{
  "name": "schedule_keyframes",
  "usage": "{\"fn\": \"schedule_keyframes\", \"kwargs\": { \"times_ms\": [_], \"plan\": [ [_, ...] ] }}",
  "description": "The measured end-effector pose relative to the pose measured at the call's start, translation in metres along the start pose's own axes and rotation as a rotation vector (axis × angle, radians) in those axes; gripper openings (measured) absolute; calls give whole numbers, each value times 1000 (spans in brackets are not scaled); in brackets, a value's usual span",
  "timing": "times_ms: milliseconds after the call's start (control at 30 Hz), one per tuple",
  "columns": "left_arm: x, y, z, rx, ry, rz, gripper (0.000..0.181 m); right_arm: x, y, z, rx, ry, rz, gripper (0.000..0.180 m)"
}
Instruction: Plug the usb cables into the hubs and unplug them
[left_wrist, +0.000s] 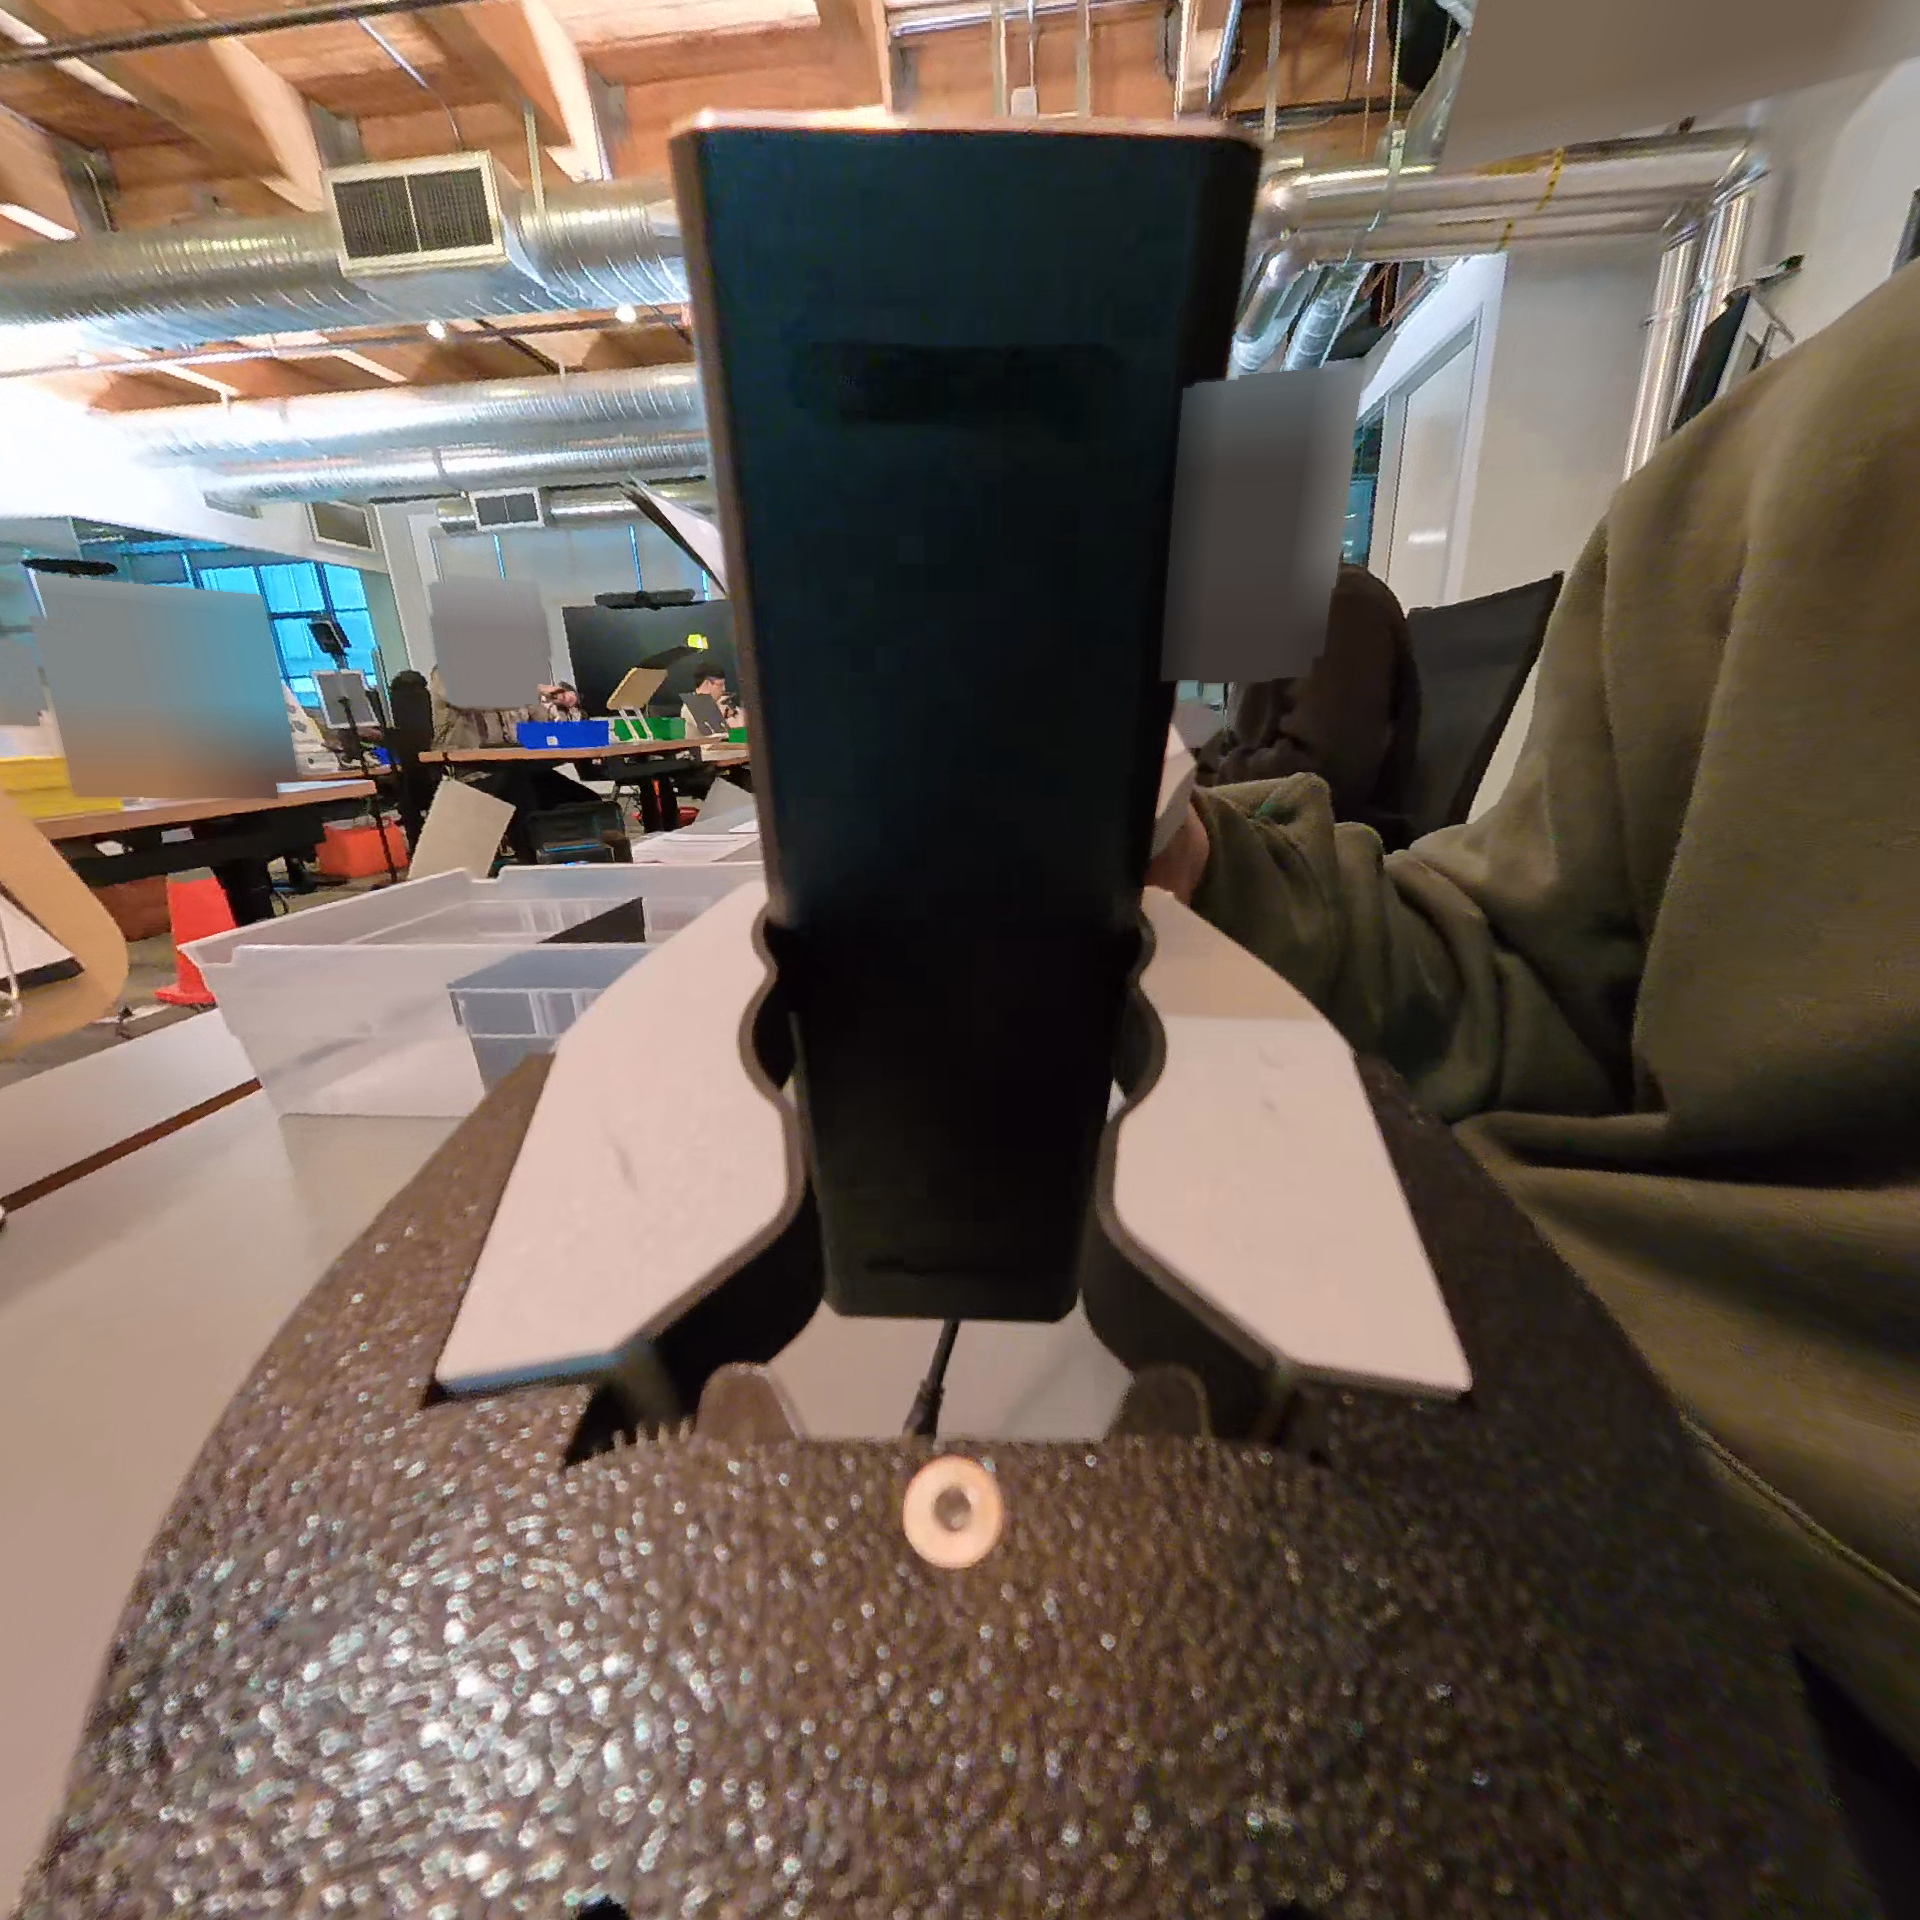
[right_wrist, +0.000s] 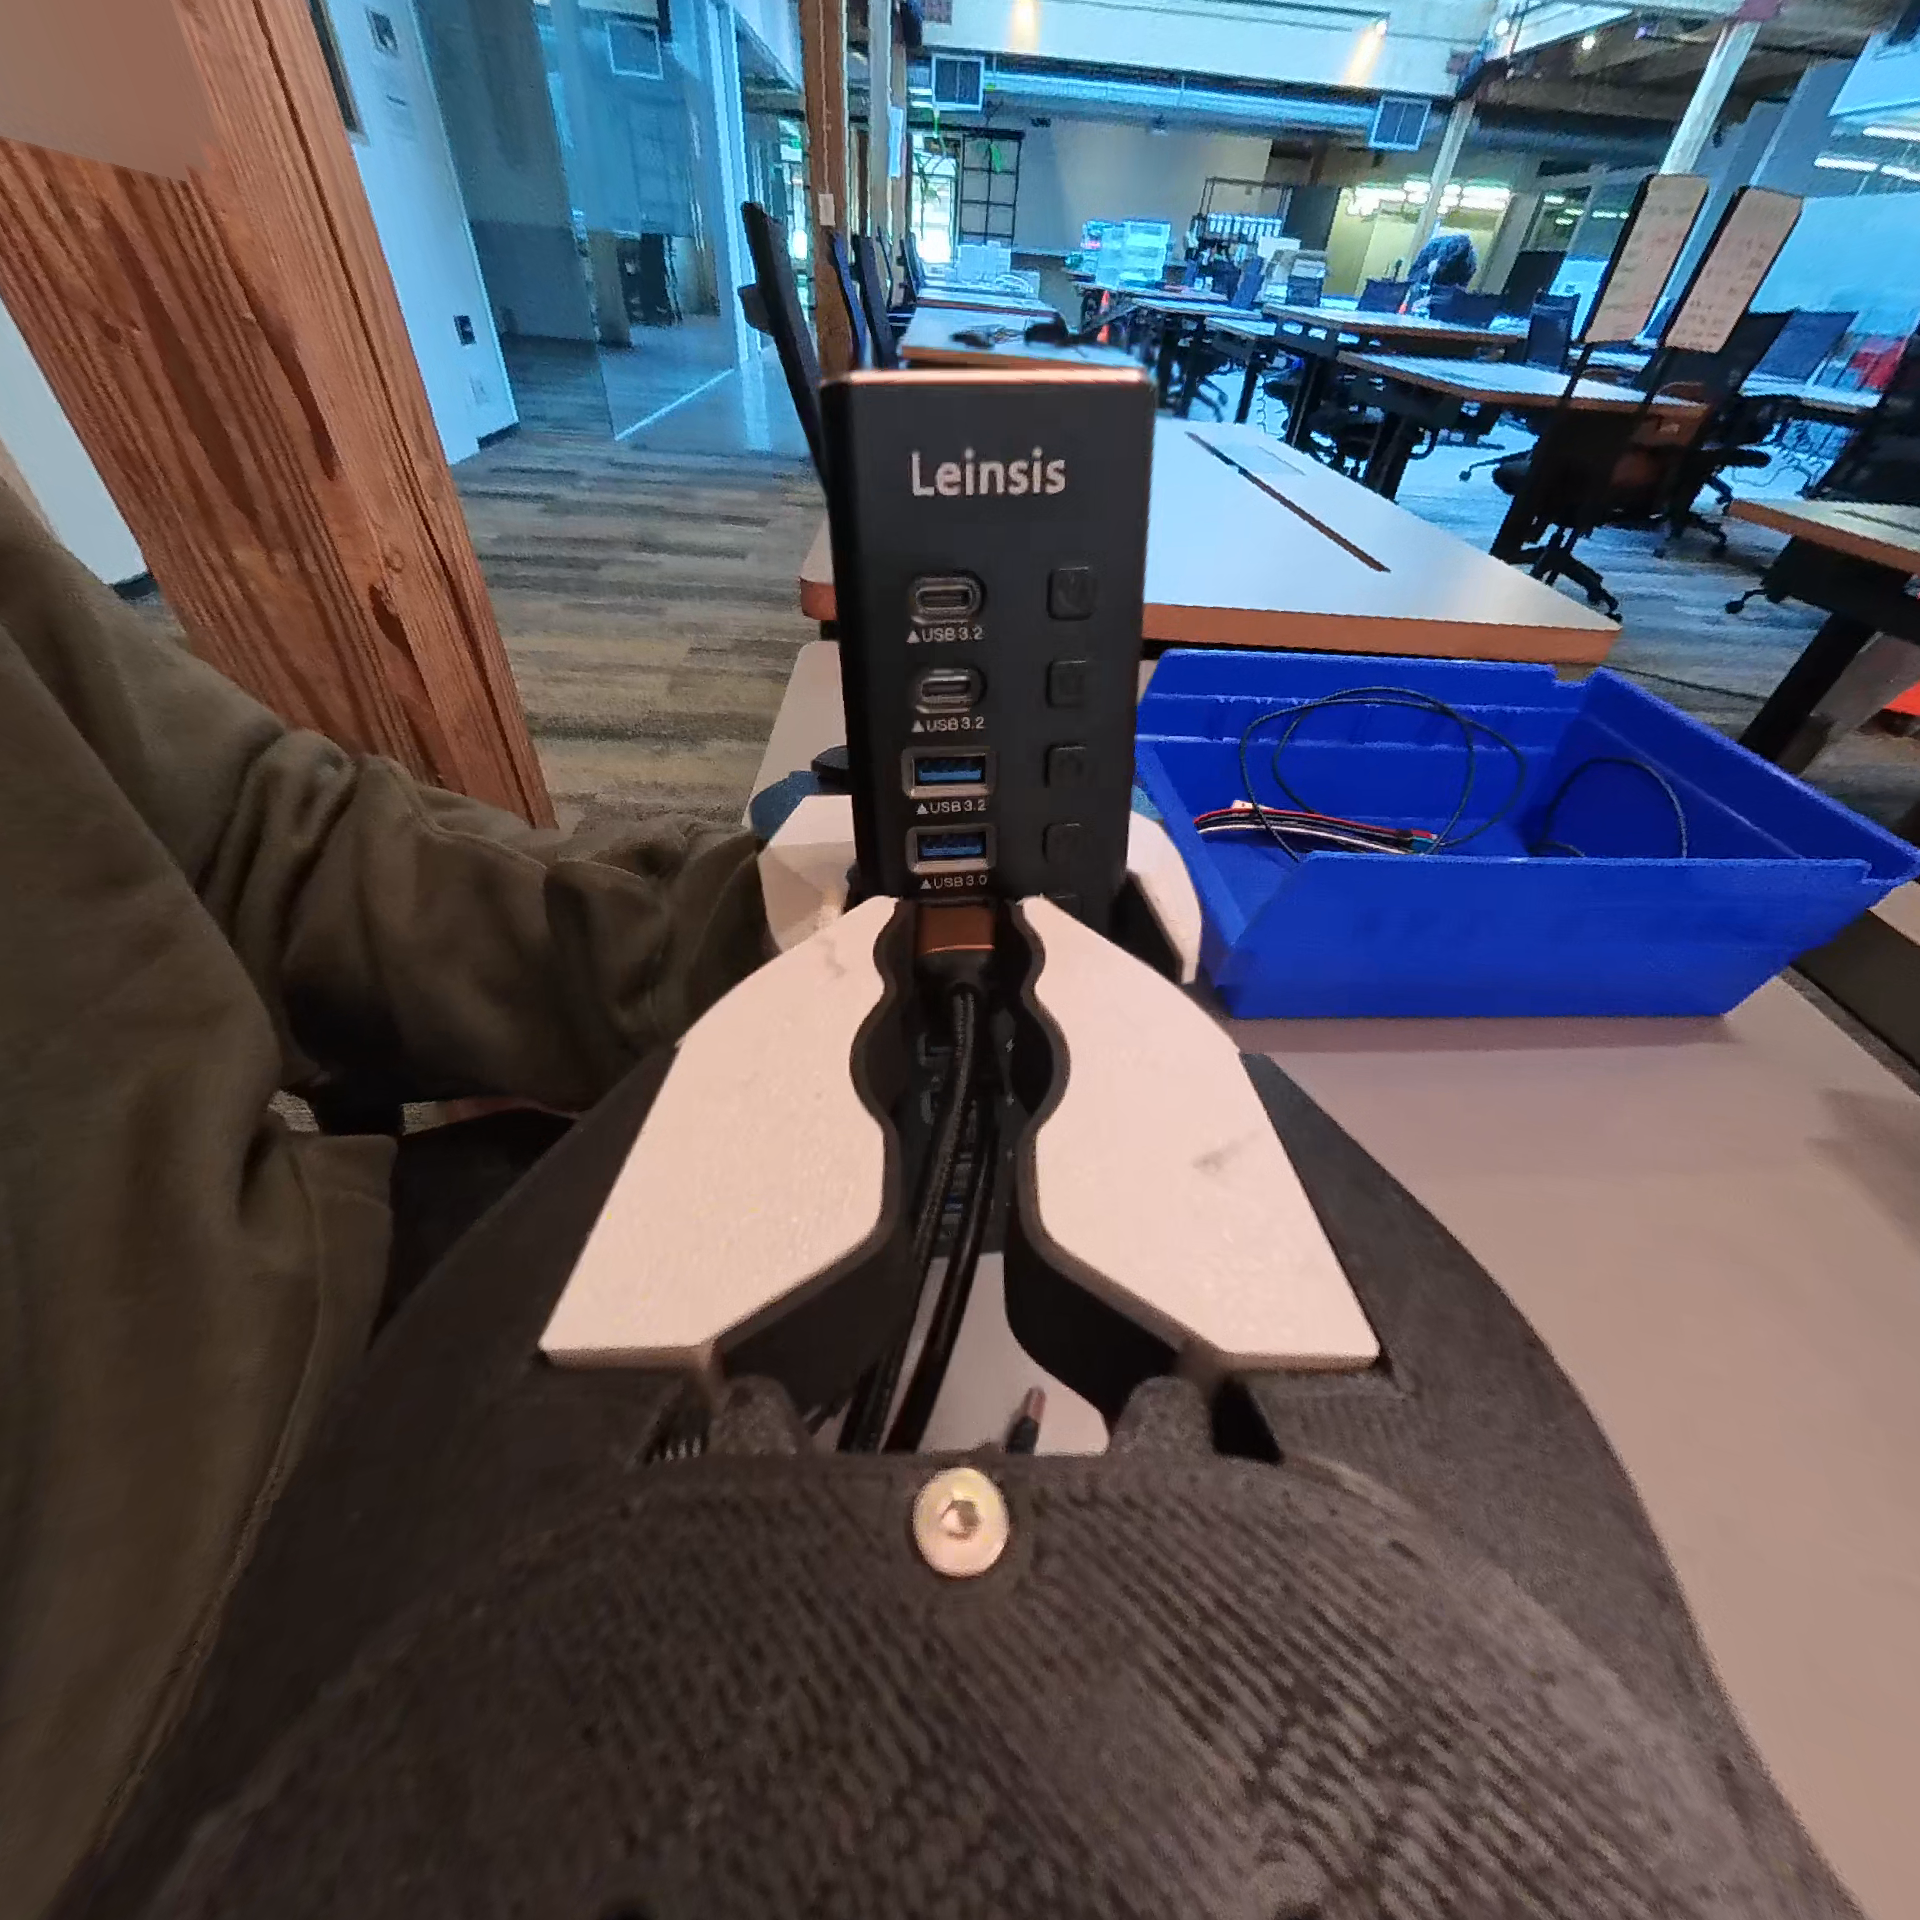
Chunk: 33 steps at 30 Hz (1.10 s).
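A black USB hub (left_wrist: 966, 571) stands upright in my left gripper (left_wrist: 951, 935), which is shut on its lower half, with the plain back towards this camera. The right wrist view shows the hub's port face (right_wrist: 987, 644), with two small oval ports above two blue ports. My right gripper (right_wrist: 956, 925) is shut on a USB plug with a copper collar (right_wrist: 951, 930), pressed against the hub just below the blue ports. I cannot tell whether it is seated. Its black braided cable (right_wrist: 956, 1091) runs back between the fingers with other black cables. The left gripper's white fingers (right_wrist: 1169, 883) show behind the hub.
A blue bin (right_wrist: 1507, 935) holding thin wires sits on the grey table (right_wrist: 1558, 1247) to the right. A clear plastic bin (left_wrist: 343, 987) stands beyond the left gripper. A person's olive sleeve (left_wrist: 1558, 935) is close on the right there. A wooden post (right_wrist: 260, 416) stands at left. Left and right tips are no more than a few centimetres apart.
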<state>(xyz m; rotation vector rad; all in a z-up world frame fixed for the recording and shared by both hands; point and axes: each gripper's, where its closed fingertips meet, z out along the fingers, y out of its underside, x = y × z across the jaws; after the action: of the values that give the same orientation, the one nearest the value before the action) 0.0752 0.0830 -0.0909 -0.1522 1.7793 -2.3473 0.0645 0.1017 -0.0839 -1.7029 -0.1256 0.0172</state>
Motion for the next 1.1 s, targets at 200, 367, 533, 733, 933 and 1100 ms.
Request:
{"fn": "schedule_keyframes", "kwargs": {
  "times_ms": [200,367,533,733,933,1100],
  "plan": [
    [-5,13,4,-72,-48,-37,60,4,6,-1,-18,7,23,16],
    [-13,25,8,-142,-105,-62,63,9,15,0,-47,24,38,16],
    [-15,34,9,-182,-113,-89,62,11,18,-1,-68,25,59,16],
    [-17,25,9,-78,-118,-99,61,13,16,0,-58,47,65,16],
    [-17,30,8,-139,-111,-66,62,13,21,-1,-122,56,72,16],
    [-18,32,5,-178,-122,-45,61,14,24,0,-144,76,78,16]
  ]
}}
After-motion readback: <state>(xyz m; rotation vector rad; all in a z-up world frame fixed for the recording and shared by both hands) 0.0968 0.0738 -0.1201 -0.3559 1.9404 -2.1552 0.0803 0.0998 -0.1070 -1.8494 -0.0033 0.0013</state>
